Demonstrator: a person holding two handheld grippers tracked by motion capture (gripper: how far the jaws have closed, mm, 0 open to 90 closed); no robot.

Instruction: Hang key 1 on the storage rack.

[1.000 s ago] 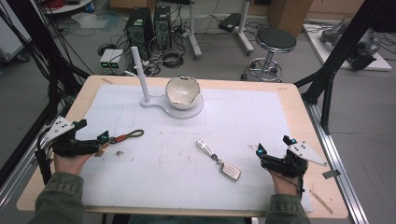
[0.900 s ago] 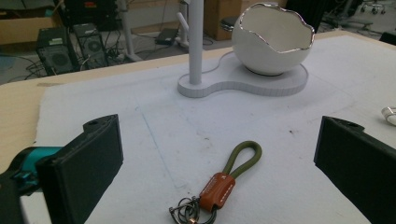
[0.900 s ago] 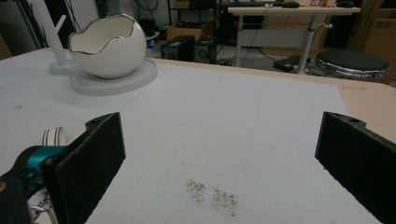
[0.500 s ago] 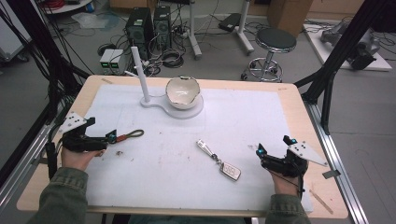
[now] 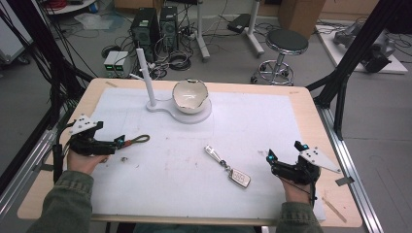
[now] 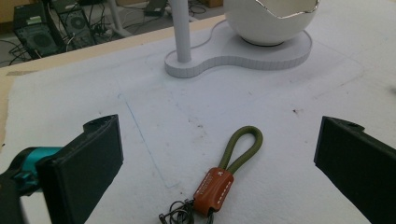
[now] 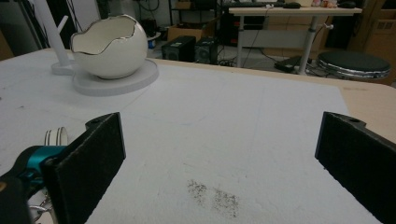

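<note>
The strap keychain [image 6: 227, 175] lies flat on the white mat at the left side of the surface [image 5: 311, 104], its olive cord loop pointing away from the person and its tan leather tab with white stitching nearer to them. A small cluster of metal rings [image 6: 177, 216] hangs off the tab's near end. In the left gripper view the keychain sits between the two black jaws, closer to the bottom edge, touching neither. The left hand-held gripper [image 5: 118, 143] is spread wide and has hold of nothing; it rests low at the mat's left edge, with the loop just beyond its tips.

Farther up the mat stands a white stand [image 5: 167, 108] with an upright post [image 5: 145, 76], carrying a cracked-egg-shaped bowl [image 5: 190, 95] with a thin dark rim.

Near the mat's middle lies a car key fob [image 5: 240, 177] chained to a silver tag [image 5: 213, 152]. The right hand-held gripper [image 5: 268, 161] rests just right of the fob, jaws wide apart and empty.
</note>
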